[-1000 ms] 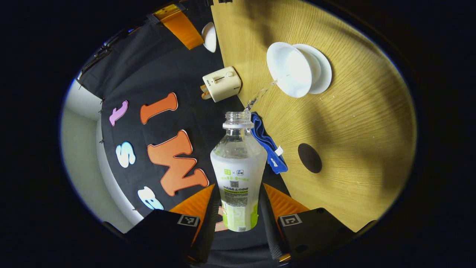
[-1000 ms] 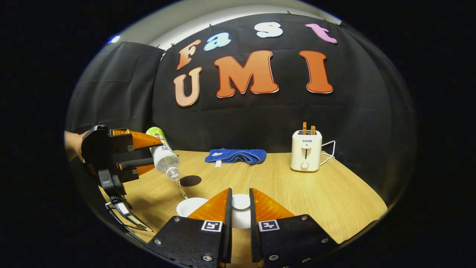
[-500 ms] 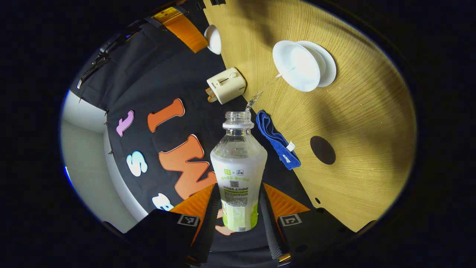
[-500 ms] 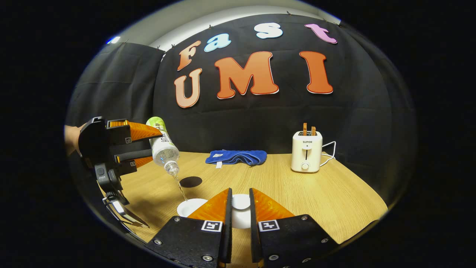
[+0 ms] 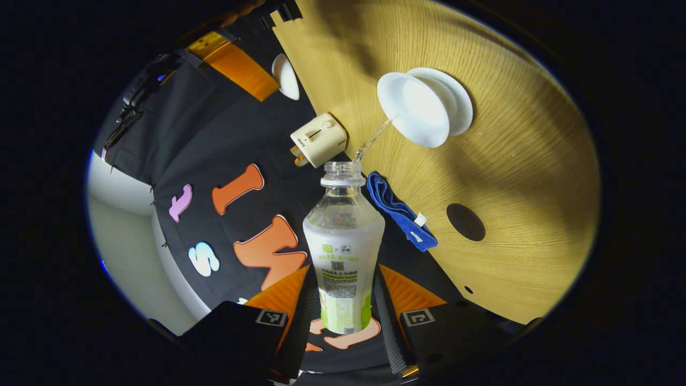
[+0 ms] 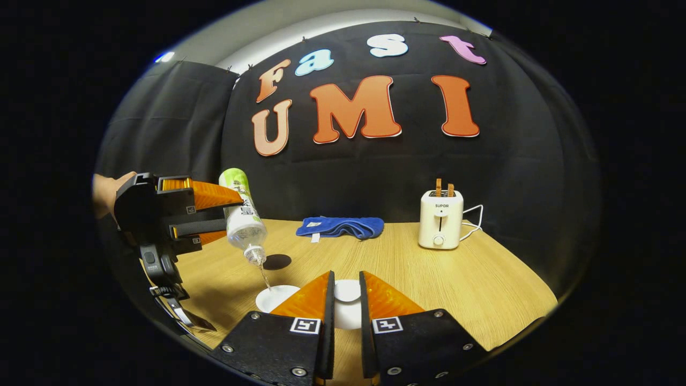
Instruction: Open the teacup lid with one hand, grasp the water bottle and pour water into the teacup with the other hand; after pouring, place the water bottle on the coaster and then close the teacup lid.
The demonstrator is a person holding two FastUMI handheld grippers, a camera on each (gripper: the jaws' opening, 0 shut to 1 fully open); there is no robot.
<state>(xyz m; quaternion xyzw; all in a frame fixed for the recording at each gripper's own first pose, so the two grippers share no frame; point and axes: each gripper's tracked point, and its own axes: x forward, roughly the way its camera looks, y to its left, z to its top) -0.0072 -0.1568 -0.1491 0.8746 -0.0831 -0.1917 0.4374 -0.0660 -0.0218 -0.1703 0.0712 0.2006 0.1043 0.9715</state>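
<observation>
The left gripper [image 5: 343, 289] has its 2 orange fingers clamped on the lower body of the water bottle [image 5: 343, 246], which is tipped neck-down with a thin stream of water [image 5: 372, 140] falling into the open white teacup [image 5: 414, 110] on the wooden table [image 5: 525, 161]. The right gripper [image 6: 347, 300] is closed to a narrow slot on the white teacup lid [image 6: 347, 292], held just right of the teacup. The dark round coaster [image 6: 276, 261] lies beyond the teacup, near the blue cloth [image 6: 340, 226], with a white toaster [image 6: 440, 220] far right.
</observation>
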